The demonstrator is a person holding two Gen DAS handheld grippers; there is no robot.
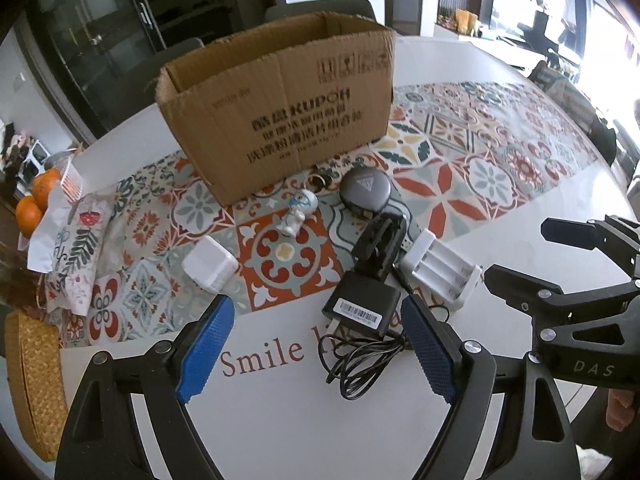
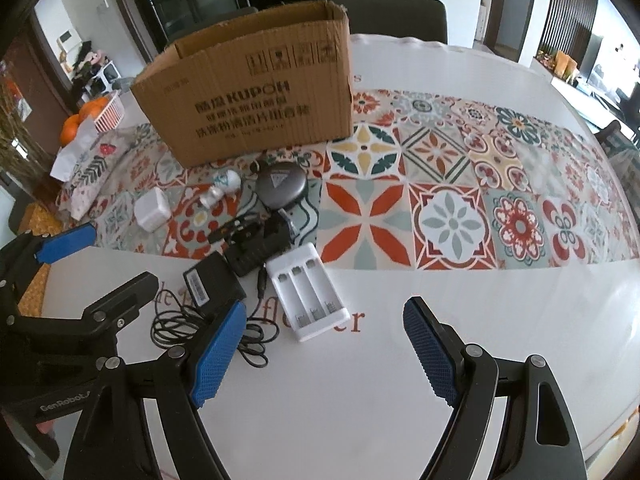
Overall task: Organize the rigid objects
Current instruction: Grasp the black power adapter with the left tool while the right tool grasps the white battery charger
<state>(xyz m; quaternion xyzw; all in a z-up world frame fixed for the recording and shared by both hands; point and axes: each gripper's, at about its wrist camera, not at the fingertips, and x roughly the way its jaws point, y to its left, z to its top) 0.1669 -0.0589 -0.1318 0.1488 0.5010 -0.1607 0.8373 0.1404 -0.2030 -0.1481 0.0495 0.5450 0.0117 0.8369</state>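
Rigid items sit clustered on the desk [image 1: 500, 208] in front of the open brown cardboard box [image 1: 280, 104], none in it as far as visible: black power adapter with barcode label [image 1: 360, 310] and its loose coiled cable [image 1: 364, 364], white three-slot battery charger [image 2: 306, 296], black clip-like mount [image 1: 380, 246], grey round case [image 1: 362, 188], small white-and-blue figurine [image 1: 298, 212], white cube charger [image 1: 210, 266]. Patterned tile runner [image 2: 440, 200] lies under most of them.

Left hand-held gripper [image 1: 320, 352]: fingers apart, empty, hovering with the adapter just ahead between the tips. Right hand-held gripper [image 2: 324, 348]: fingers apart, empty, near the battery charger.

Looks like the first pick is not yet made. Next move likely: left closes across the adapter body, then lifts it to the box; watch the trailing cable for snags.
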